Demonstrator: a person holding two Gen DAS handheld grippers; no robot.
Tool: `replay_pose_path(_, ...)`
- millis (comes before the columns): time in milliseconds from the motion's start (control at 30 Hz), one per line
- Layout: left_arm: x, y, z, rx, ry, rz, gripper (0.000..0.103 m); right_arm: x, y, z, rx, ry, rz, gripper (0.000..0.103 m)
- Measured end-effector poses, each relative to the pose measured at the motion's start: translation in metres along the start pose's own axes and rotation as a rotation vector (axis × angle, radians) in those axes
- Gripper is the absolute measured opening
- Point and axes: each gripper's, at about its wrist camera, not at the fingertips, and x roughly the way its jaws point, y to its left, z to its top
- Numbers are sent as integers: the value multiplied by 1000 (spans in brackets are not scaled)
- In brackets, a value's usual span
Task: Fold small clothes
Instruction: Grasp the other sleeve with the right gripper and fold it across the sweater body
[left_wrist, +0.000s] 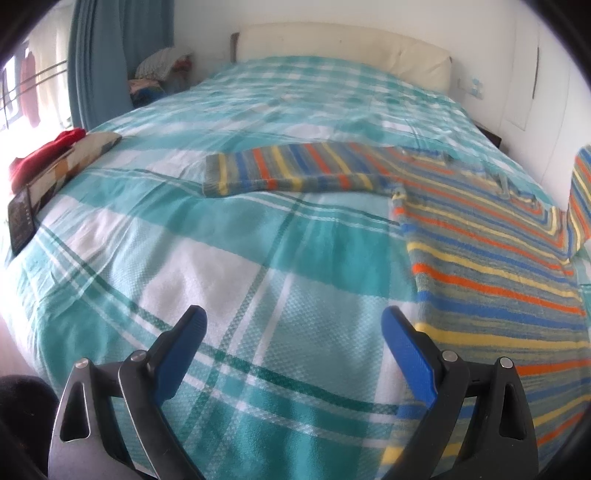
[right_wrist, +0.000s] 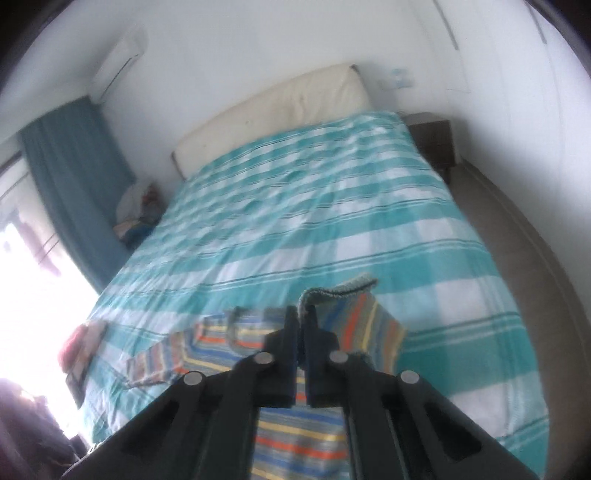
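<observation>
On the bed (left_wrist: 229, 236), over a teal-and-white checked cover, lies a striped sweater (left_wrist: 491, 258) in blue, orange, yellow and grey; its body spreads toward the right side of the left wrist view, and one sleeve (left_wrist: 291, 171) stretches flat to the left across the cover; the left gripper (left_wrist: 293, 332) hovers above the near part of the bed with its blue fingers (left_wrist: 404, 345) released and spread wide, nothing between them, the sweater's hem just beside the right-hand finger; the right gripper (right_wrist: 303, 325) has its dark fingers clenched on the other sleeve (right_wrist: 364, 321), pinching it near the grey cuff (right_wrist: 338, 290), which sticks up above the fingertips; that sleeve is lifted off the cover and stands up at the far right edge of the left wrist view; the sweater's body shows again below the right gripper, striped and flat; at the left edge of the bed sit a red garment (left_wrist: 44, 155), a checked cushion (left_wrist: 79, 157) and a dark flat item (left_wrist: 22, 218); a cream headboard (left_wrist: 343, 51) stands against the white wall; a blue curtain (left_wrist: 118, 55) hangs by the bright window; the right wrist view is blurred.
</observation>
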Motion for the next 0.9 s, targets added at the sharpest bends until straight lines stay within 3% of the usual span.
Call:
replay_pose_path(67, -1, 0, -1, 5, -4, 10, 96, 36, 22, -1, 24, 58, 100, 12)
replay_pose_path(133, -1, 0, -1, 14, -5, 19, 96, 65, 34, -10, 70, 124, 156, 71)
replay_pose_path(267, 0, 0, 0, 24, -3, 31, 96, 72, 38, -27, 89, 106, 161, 72)
replay_pose_path(500, 2, -2, 1, 29, 5, 20, 96, 41, -2, -70, 63, 138, 36, 72)
replay_pose_path(767, 8, -1, -1, 17, 45, -9, 97, -17, -60, -182, 27, 159, -201, 72)
replay_pose_path(900, 13, 1, 1, -8, 74, -42, 97, -50, -68, -225, 11, 90, -311, 72)
